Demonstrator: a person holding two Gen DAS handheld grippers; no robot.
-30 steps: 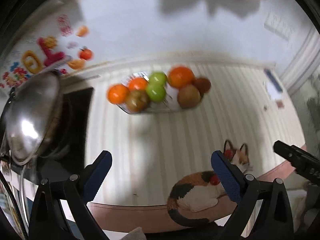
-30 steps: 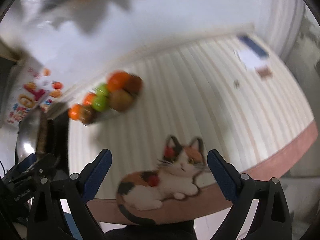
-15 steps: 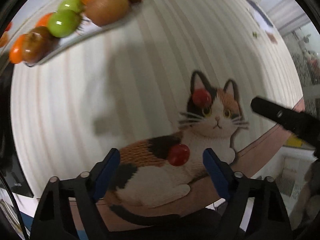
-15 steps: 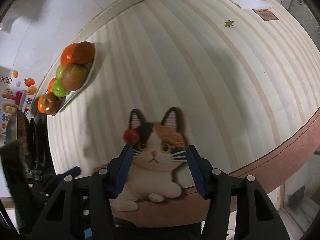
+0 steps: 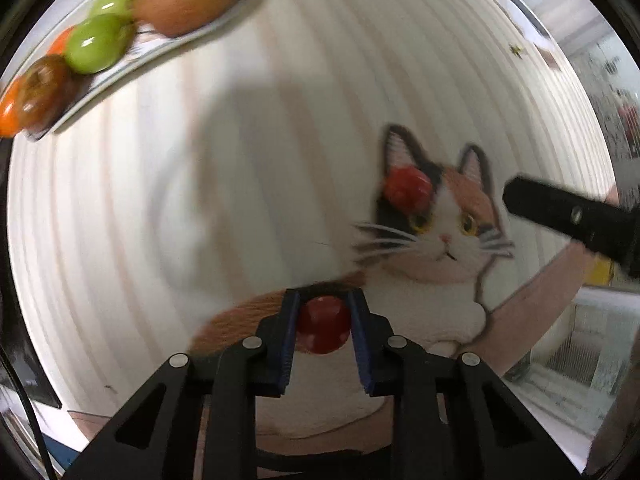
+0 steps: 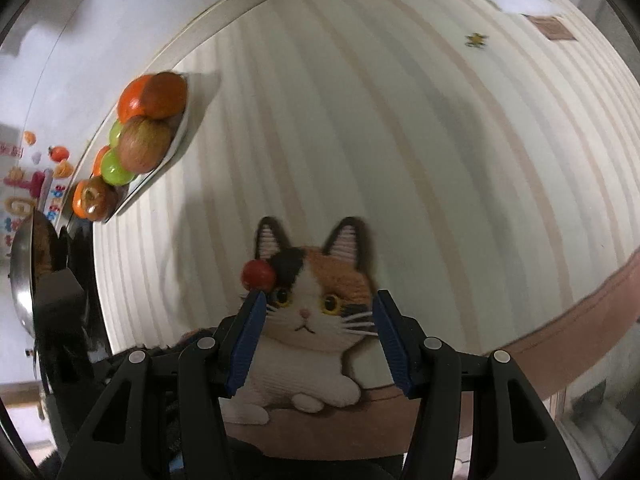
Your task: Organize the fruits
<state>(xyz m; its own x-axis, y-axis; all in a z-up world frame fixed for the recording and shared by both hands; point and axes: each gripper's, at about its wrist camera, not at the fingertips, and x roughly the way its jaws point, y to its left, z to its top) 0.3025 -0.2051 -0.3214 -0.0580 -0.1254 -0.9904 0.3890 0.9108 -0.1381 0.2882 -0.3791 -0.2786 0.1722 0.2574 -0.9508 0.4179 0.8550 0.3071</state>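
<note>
Covering most of the counter, the cream striped cloth with a brown border (image 5: 248,184) carries every item in view. The embroidered calico cat patch (image 6: 308,320) lies near its front edge. At the far left corner, the shallow white tray (image 5: 168,46) holds a pile of orange, green and brown round fruits, well apart from the cat patch.

The left tongs (image 5: 324,320) have just closed from wide apart and are now clamped on the small red round fruit on the cat's body (image 5: 323,329), both blue pads pressing its sides. This fruit is secured; judged from the task, it is ready for lifting toward the tray.

The right tongs (image 6: 316,336) have narrowed from wide apart to a half-open stance around the cat's face, with no fruit between the pads. The second small red round fruit by the cat's ear (image 6: 258,275) sits just beyond the left pad tip, ungripped. The right tongs therefore appear misaligned and probably need shifting leftward before closing.
</note>
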